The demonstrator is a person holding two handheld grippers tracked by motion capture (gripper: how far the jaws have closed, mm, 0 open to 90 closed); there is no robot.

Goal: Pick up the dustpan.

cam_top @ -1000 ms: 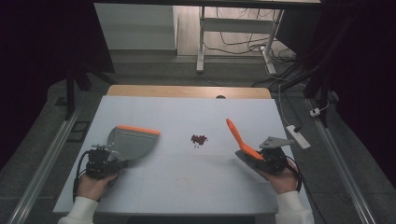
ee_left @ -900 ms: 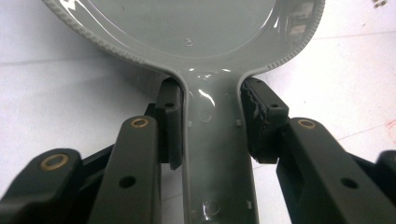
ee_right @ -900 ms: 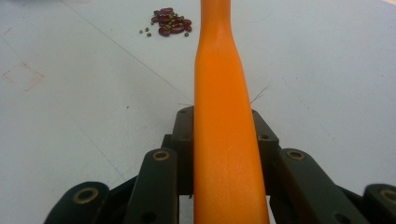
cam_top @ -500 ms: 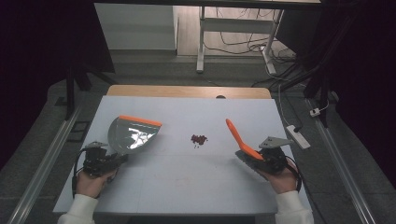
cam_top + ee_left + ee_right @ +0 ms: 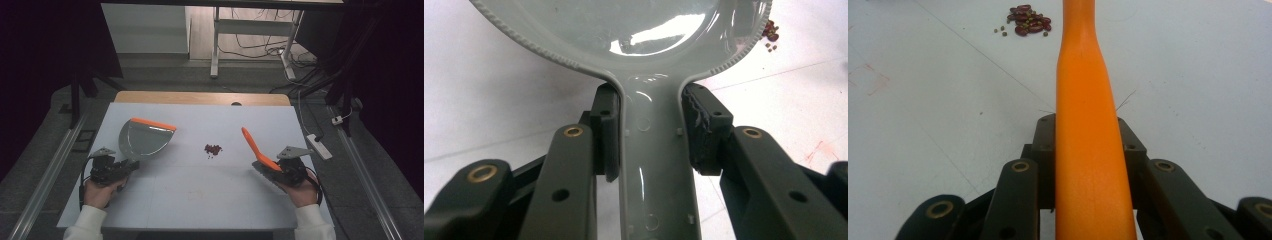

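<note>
Tipping up at the left, the dustpan (image 5: 145,137) is showing its hollow, clamped in the left gripper (image 5: 112,169). Right gripper (image 5: 280,167) is clenching the brush (image 5: 255,147). Beans (image 5: 213,149) are lying unswept between.

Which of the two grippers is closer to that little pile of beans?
Right, by a little. The right gripper sits right of the beans, holding the orange brush. The left gripper is farther off at their left, holding the dustpan.

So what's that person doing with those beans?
A person is getting ready to sweep up. The left gripper is clamped on the handle of a grey dustpan with an orange edge. The right gripper is clamped on an orange brush. A little pile of red beans lies on the white table between them, not yet touched.
</note>
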